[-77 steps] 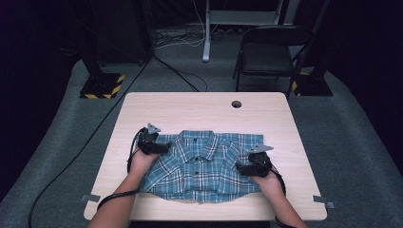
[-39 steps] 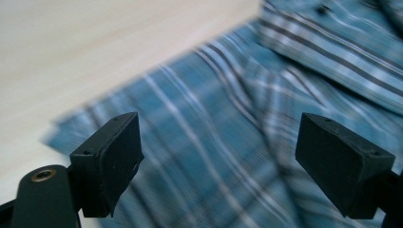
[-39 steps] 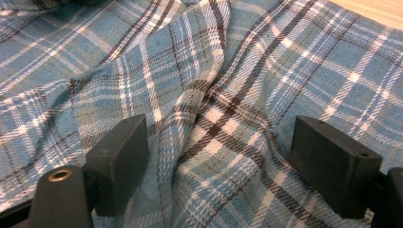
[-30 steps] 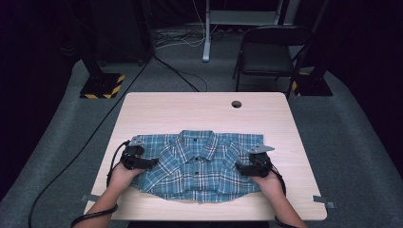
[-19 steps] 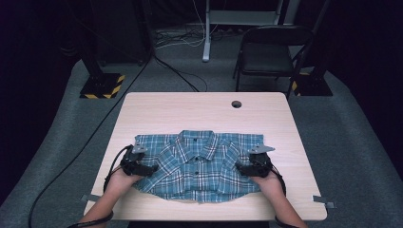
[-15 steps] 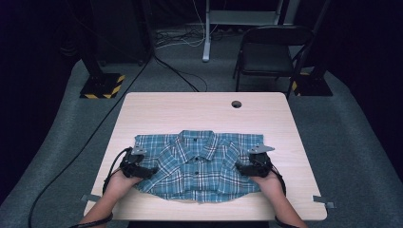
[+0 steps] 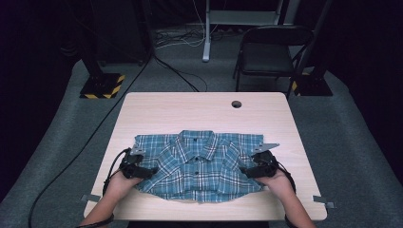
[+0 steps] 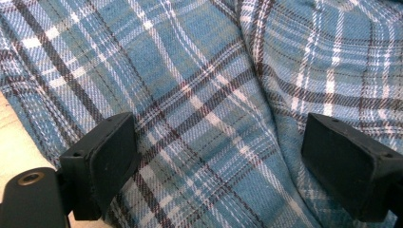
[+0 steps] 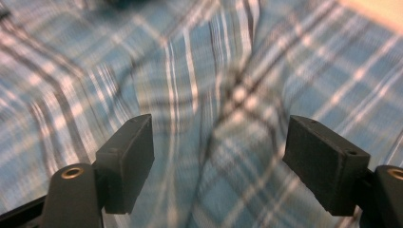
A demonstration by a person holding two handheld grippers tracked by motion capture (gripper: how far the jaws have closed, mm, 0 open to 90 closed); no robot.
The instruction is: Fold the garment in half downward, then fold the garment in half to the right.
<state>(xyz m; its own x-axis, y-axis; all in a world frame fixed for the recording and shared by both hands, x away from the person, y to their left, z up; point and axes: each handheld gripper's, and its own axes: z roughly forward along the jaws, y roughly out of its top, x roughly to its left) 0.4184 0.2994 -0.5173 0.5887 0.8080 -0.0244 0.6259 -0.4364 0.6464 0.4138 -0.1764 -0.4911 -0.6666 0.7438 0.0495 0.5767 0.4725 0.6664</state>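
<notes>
On the worktop (image 7: pixel 204 109) lay the shirt (image 7: pixel 199 164), collar away from the person, long axis running side to side. Both grippers, left (image 7: pixel 142 170) and right (image 7: pixel 251 171), flanked it, 2 sets of fingers apart over cloth, right narrowing, nothing clamped.

The right gripper view is blurred, so the plaid of the shirt (image 9: pixel 214 95) smears into streaks. In the left gripper view, the shirt (image 8: pixel 214 95) runs off at twelve, three and six o'clock. In the high view, both forearms are cut off at six o'clock.
</notes>
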